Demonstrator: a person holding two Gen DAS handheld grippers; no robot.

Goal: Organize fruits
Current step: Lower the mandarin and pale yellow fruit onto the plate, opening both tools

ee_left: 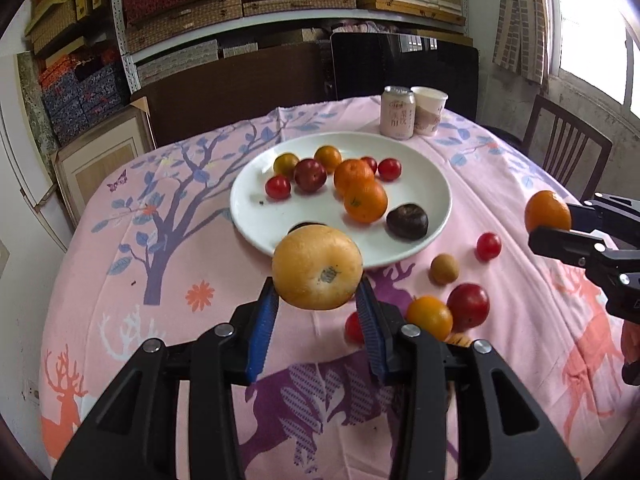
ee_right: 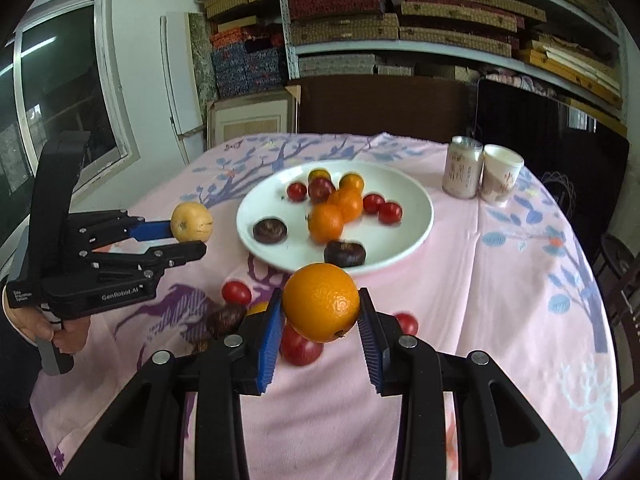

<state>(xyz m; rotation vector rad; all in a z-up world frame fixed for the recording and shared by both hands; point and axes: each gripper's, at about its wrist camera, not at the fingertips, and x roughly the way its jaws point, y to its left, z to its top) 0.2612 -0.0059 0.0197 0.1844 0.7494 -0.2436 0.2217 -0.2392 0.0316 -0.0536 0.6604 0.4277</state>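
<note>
The yellow pear-like fruit (ee_left: pixel 317 267) is pinched between the blue pads of the left gripper (ee_left: pixel 318 300), held in the air just short of the near rim of the white plate (ee_left: pixel 424 160), so the plate lies straight ahead along the fingers. The fruit is nearly round with no clear long axis; its dimpled end faces back toward the camera. The orange (ee_right: pixel 322 302), equally round, is clamped in the right gripper (ee_right: pixel 322 320) and hangs above the loose fruit on the pink tablecloth (ee_right: pixel 500 280), again with the plate's near rim directly ahead. Judging by both views, each gripper seems about equally near the plate, the left one toward its left side. Open space remains on the plate's near-left part.
</note>
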